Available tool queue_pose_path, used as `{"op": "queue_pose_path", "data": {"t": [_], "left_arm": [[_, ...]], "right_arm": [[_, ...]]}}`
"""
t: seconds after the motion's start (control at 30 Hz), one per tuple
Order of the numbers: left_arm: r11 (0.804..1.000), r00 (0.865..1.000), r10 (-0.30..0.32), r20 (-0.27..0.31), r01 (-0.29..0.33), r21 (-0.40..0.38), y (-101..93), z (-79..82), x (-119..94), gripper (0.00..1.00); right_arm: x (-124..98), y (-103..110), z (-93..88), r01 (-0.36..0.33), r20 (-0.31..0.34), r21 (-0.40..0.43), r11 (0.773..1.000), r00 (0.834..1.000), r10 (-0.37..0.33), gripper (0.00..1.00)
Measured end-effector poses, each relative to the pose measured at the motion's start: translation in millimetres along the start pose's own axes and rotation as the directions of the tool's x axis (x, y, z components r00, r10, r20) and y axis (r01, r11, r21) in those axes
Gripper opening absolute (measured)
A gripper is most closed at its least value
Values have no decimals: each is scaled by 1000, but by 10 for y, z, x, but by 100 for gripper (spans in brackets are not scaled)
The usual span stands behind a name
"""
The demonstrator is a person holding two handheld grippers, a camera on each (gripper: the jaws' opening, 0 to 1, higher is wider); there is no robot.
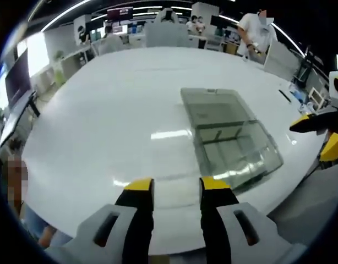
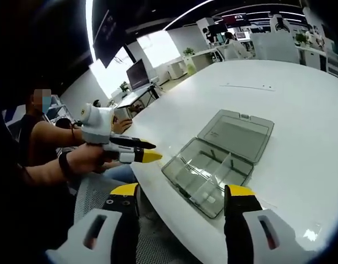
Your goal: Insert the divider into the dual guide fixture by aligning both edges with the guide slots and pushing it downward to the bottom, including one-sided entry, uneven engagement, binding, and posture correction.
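Both grippers, left gripper (image 1: 176, 187) and right gripper (image 2: 183, 192), are held with jaws apart and empty. Beyond them, the clear divider box (image 2: 206, 175) is seen lying open on the white table (image 1: 103, 126).

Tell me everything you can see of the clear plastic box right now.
The clear plastic box is smoky-transparent and lies open near the white table's edge, its hinged lid folded flat behind the tray. Thin dividers stand inside, splitting the tray into compartments. Neither gripper touches it; only the table does.
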State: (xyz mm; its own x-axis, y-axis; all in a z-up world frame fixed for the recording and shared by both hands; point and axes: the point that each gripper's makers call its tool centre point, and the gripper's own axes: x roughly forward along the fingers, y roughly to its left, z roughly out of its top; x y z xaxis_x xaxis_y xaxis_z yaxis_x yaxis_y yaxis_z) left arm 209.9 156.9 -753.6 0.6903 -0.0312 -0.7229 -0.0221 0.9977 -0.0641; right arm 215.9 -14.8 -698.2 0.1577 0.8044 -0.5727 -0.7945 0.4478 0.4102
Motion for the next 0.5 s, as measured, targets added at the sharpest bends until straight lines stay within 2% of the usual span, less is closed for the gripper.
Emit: {"op": "queue_pose_path", "data": {"t": [0.2,0.5], "left_arm": [[1000,999,-9,44,9,-2,-18,94,-75,31],[999,996,-35,82,36,-8,-101,178,-105,31]], "right_arm": [[2,21,32,-1,20,9,1000,1000,1,55],[13,57,38,-14,22,3,1000,1000,14,52]]}}
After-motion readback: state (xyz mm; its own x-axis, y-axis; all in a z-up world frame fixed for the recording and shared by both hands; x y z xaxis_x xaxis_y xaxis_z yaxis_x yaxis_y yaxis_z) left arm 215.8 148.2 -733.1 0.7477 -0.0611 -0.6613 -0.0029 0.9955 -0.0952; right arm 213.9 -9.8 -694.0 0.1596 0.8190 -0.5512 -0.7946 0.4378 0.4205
